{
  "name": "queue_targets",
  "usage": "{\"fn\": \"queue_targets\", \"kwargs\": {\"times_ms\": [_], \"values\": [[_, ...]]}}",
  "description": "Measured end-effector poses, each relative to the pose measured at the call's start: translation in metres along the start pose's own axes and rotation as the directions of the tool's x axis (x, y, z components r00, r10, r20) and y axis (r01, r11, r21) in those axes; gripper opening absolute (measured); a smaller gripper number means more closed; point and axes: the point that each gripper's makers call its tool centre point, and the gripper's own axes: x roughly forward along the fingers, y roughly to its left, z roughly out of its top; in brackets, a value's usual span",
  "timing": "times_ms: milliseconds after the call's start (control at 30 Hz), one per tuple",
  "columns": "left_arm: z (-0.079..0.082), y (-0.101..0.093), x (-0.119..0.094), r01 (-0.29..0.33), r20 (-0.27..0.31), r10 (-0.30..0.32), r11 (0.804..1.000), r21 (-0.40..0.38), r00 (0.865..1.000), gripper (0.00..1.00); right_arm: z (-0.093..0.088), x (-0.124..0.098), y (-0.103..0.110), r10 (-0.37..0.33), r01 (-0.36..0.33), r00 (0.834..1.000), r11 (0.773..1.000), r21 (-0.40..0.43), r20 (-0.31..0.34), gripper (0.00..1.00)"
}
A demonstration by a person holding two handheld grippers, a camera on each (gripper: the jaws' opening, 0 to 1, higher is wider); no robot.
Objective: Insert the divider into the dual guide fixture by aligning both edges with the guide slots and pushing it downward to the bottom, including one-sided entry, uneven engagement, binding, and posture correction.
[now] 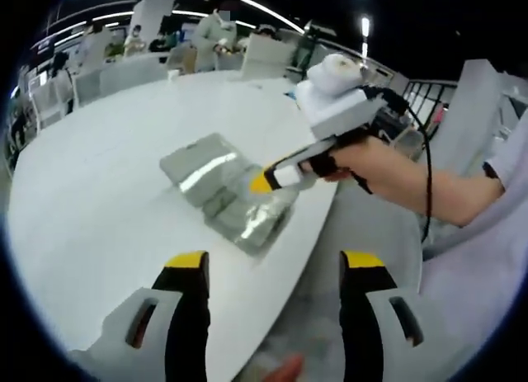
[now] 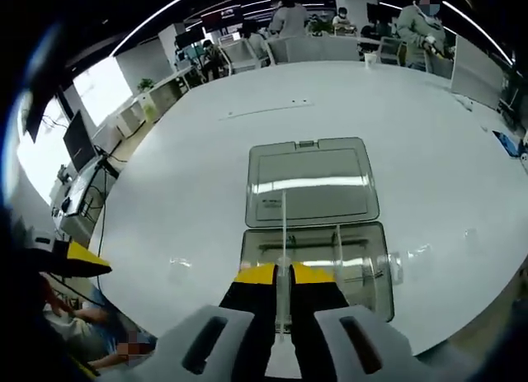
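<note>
A clear plastic box, the guide fixture, lies on the white round table with its lid folded open behind it. My right gripper is shut on a thin clear divider. The divider stands edge-on, upright, over the left part of the box's base. Another clear divider stands in the base to its right. In the left gripper view the right gripper, held by a hand, is at the box. My left gripper is open near the table's edge, holding nothing.
The table's near edge curves just below the box. The person's forearm and a black cable reach in from the right. Desks, chairs and people stand beyond the far rim. A monitor sits off the table's left.
</note>
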Motion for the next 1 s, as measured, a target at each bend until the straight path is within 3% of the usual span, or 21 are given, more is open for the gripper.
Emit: {"fn": "queue_targets", "kwargs": {"times_ms": [1000], "values": [[-0.008, 0.004, -0.003, 0.007, 0.014, -0.007, 1.000, -0.028, 1.000, 0.61, -0.012, 0.012, -0.006, -0.041, 0.041, 0.999, 0.999, 0.015, -0.034, 0.00]]}}
